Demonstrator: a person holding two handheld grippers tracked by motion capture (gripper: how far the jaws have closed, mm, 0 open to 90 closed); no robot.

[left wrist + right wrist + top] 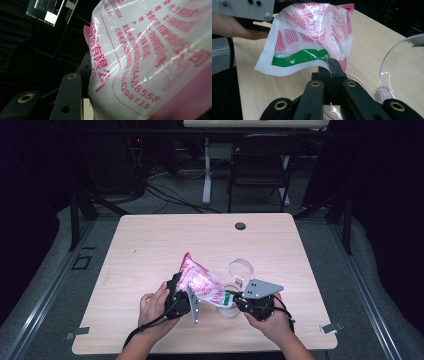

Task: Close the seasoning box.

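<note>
High view: a pink and white plastic bag [202, 285] is held above the table's [150, 245] near half, between two hand-held grippers.
Left gripper [181, 301]: jaws clamped on the bag's printed end.
Right gripper [239, 299]: jaws pressed together on the bag's edge by its green strip [299, 58].
Clear container [235, 287]: just beside the right gripper.
Open room: the table's far half lies bare.
Writing: pink Chinese print; digits "298715" are readable.
</note>
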